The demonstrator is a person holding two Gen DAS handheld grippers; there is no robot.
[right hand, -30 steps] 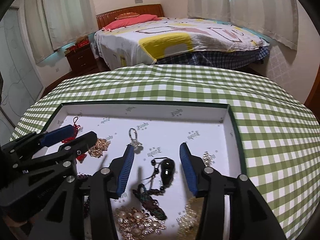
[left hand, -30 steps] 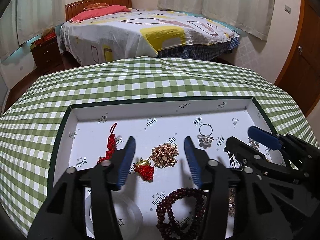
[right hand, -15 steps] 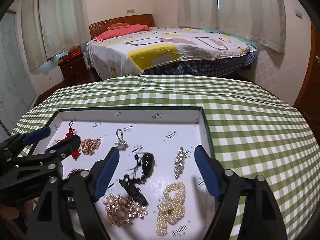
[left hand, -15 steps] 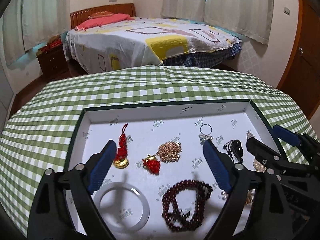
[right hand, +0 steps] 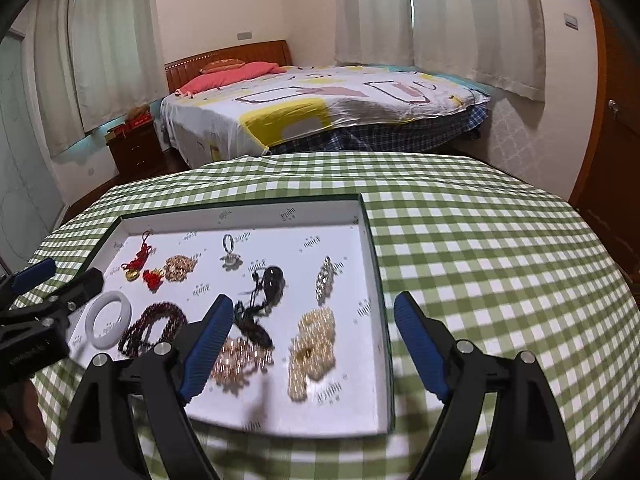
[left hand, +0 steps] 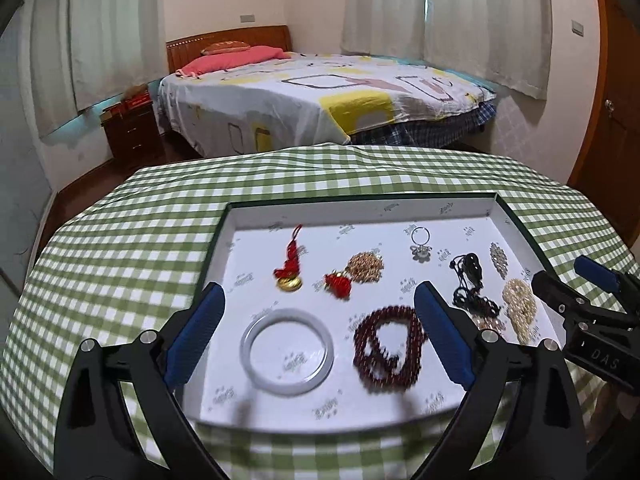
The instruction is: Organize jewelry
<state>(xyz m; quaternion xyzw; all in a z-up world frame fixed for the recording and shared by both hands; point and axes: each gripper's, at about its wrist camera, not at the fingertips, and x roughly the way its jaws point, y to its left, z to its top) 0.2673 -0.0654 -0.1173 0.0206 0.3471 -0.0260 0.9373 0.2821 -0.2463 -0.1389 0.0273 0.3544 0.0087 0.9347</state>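
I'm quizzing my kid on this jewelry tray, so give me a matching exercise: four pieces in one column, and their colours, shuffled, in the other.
Pieces:
1. bangle
2. bead bracelet
3. pearl strand
4. oval pendant on a cord

Colours:
A. black
B. cream
C. white
D. dark red

All four lie in the white tray.

Pairs: 1-C, 2-D, 3-B, 4-A

Jewelry crowds the tray (right hand: pixel 372 264); bare tablecloth (right hand: pixel 500 280) to its right offers a claw open passage.
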